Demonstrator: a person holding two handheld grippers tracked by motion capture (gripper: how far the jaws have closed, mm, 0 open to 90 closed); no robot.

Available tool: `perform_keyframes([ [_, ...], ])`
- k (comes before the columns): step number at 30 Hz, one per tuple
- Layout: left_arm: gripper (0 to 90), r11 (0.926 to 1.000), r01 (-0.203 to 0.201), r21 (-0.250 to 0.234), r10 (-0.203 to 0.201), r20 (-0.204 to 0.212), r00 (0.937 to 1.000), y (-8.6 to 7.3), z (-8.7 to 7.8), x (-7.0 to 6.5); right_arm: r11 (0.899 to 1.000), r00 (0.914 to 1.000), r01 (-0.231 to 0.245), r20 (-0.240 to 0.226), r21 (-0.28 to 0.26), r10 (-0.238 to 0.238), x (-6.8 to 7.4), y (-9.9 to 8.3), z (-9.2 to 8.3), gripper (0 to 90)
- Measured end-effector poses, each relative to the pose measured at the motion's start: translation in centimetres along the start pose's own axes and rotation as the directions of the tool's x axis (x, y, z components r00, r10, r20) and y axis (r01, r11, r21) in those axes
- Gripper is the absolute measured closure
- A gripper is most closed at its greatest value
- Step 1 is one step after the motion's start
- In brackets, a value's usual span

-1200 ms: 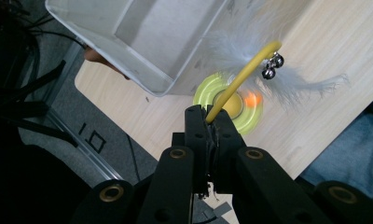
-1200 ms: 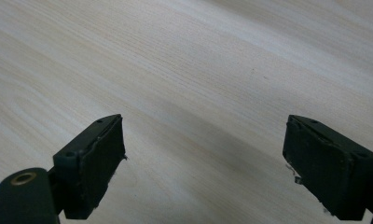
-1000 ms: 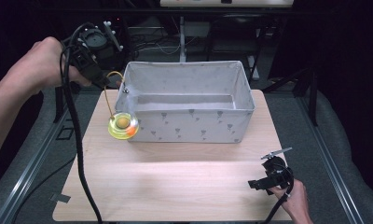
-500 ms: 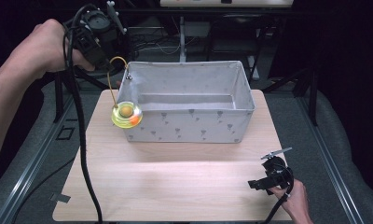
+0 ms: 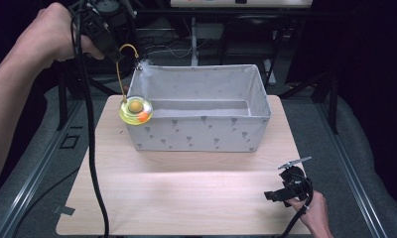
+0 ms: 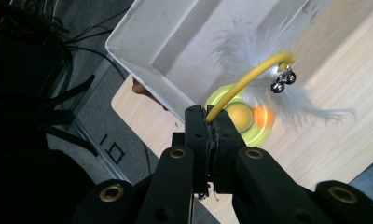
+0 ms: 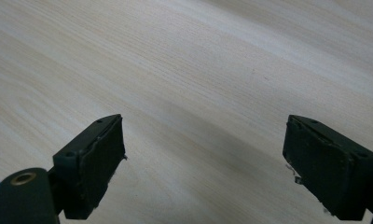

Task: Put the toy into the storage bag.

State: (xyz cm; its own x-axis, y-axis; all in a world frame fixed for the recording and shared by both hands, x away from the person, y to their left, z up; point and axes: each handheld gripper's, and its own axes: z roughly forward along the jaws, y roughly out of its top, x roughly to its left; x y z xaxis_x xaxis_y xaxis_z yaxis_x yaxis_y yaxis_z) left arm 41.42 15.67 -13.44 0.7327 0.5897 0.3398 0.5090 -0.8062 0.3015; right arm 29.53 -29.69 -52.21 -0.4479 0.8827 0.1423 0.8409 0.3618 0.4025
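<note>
The toy (image 5: 135,109) is a cat teaser: a thin yellow wire (image 6: 243,85), smooth and bent into a hook, rising from a round, glossy yellow-green base with a dull ball and an orange spot at its middle. At the wire's far tip hang two small shiny metal bells (image 6: 282,80) and a tuft of soft white feathers (image 6: 268,56), wispy and frayed.

The left claw (image 5: 107,42) has its black, hard-edged jaws pinched tight on the wire's near end, so the wire arcs up and away from the jaw tips. The base hangs below and beyond the claw, level with the near left corner of the box (image 5: 201,131) and touching or just beside its wall; I cannot tell which. The bells and feathers sit past the jaws, over the box's rim.

The box is oblong, of pale grey cloth with a small dark print and soft, slightly sagging walls. It stands on a smooth table (image 5: 186,198) of light wood grain.

The right claw (image 5: 286,191) rests low over the table's near right corner, well apart from the toy, its flat jaws spread wide with bare wood between them.
</note>
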Motion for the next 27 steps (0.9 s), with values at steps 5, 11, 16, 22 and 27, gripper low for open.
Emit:
perform_keyframes([
  [5, 87.9, 0.9998, 0.018, 0.002, -0.018, -0.003, 0.9998, 0.6, 0.0, 0.7, 1.000, 1.0000, 0.006, -0.003, 0.006, -0.006, 0.0, 0.0, 0.0, 12.2],
  [11, 87.8, 0.9995, 0.029, 0.013, -0.029, -0.005, 0.9996, 1.2, 0.3, 1.4, 1.000, 1.0000, 0.005, -0.003, 0.007, -0.005, 0.0, 0.0, 0.0, 12.2],
  [16, 87.8, 0.9993, 0.034, 0.014, -0.034, -0.010, 0.9994, 1.6, 0.4, 1.7, 1.000, 1.0000, -0.006, -0.004, -0.002, 0.006, 0.1, 0.0, 0.1, 12.2],
  [22, 87.8, 0.9990, 0.044, 0.012, -0.044, -0.018, 0.9989, 2.2, 0.7, 2.1, 1.000, 1.0000, 0.002, -0.007, 0.004, -0.002, 0.0, 0.0, 0.1, 12.2],
  [27, 87.8, 0.9982, 0.059, 0.010, -0.059, -0.022, 0.9980, 2.7, 1.2, 2.7, 1.000, 1.0000, -0.002, -0.008, 0.001, 0.002, 0.0, 0.0, 0.1, 12.2],
])
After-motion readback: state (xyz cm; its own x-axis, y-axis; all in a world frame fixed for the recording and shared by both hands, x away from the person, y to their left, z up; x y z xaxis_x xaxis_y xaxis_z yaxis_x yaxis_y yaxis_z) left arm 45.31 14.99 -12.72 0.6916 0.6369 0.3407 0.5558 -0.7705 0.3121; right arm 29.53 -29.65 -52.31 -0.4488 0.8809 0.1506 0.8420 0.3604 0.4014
